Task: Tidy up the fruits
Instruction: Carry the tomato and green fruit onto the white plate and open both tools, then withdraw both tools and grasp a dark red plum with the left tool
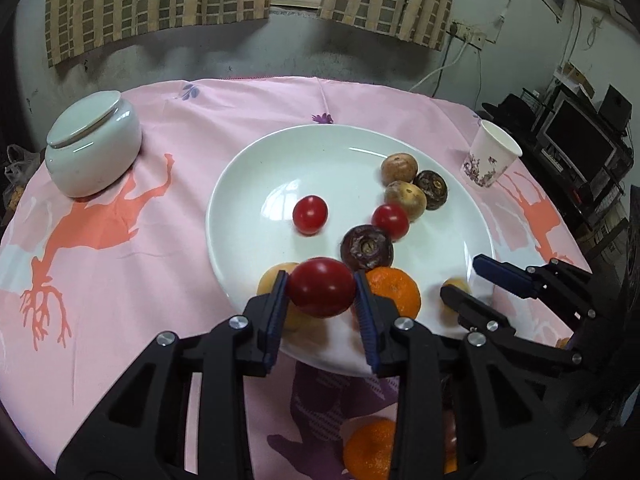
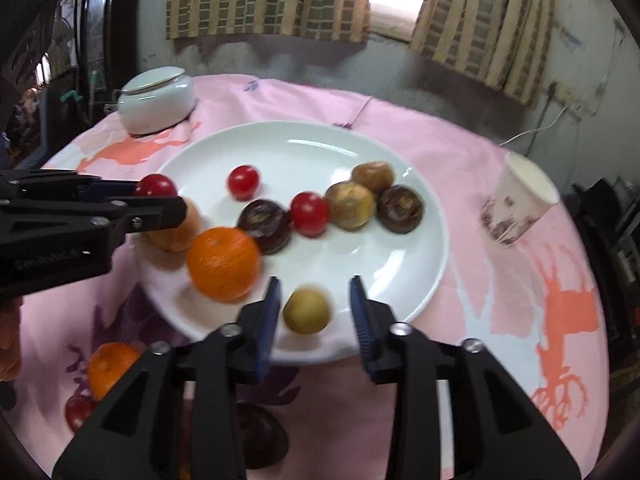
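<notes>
Both wrist cameras look steeply down along their claws, close over the white plate [image 1: 280, 152] near the bench's front edge; each sees the other claw.

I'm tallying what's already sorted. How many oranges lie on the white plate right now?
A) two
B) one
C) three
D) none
B: a single orange rests on the white plate; the other orange lies off it on the pink tablecloth.
</notes>
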The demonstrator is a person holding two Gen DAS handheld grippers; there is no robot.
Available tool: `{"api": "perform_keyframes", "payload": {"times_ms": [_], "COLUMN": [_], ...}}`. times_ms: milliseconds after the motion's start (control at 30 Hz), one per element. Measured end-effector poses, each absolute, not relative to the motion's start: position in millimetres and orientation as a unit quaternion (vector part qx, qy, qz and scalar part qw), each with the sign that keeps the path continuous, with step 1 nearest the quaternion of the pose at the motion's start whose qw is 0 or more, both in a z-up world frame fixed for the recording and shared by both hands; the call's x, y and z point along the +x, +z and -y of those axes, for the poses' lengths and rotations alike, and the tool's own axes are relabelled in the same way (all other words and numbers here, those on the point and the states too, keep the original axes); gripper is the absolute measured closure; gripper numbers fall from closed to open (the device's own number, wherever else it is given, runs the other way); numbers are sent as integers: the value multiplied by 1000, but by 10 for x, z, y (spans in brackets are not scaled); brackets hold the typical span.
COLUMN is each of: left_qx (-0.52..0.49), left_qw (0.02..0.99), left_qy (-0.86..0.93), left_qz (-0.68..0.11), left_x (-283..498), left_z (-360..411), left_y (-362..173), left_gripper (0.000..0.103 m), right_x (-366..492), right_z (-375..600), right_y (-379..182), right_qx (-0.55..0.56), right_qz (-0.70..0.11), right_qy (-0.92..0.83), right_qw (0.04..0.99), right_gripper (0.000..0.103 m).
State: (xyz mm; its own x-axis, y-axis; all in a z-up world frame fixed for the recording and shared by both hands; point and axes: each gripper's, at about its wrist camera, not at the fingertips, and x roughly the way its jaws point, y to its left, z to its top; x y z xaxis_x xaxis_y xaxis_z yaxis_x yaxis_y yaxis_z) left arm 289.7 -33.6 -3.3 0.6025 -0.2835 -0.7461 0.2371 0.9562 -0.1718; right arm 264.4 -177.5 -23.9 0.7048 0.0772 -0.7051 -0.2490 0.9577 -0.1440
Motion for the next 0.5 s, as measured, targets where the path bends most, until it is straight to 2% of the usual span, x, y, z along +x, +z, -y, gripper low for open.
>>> {"api": "perform_keyframes", "payload": {"times_ms": [33,67,367,500], "left_qx": [-36,-42,-37,-38], "left_qw": [896,902,913,917], "left_qy": [-140,-132,-130,-130], "left_qz": [-419,-408,-384,-376], "left_x": [2894,2867,2489,2216], "left_z": [319,307,258,193], "left_y": [-22,6,245,357], "left_gripper": [42,33,32,29], "right_x": [2602,2577,2243,1921], "right_z": [1765,1770,1969,2171], "right_y": [-203,-174,80,163], "right_qx": [-120,-115,-69,-34], "right_qz": [-352,-345,-351,-353], "right_qy": [85,92,104,105], "right_qw": [924,927,928,929], "right_gripper": [53,53,53,52]}}
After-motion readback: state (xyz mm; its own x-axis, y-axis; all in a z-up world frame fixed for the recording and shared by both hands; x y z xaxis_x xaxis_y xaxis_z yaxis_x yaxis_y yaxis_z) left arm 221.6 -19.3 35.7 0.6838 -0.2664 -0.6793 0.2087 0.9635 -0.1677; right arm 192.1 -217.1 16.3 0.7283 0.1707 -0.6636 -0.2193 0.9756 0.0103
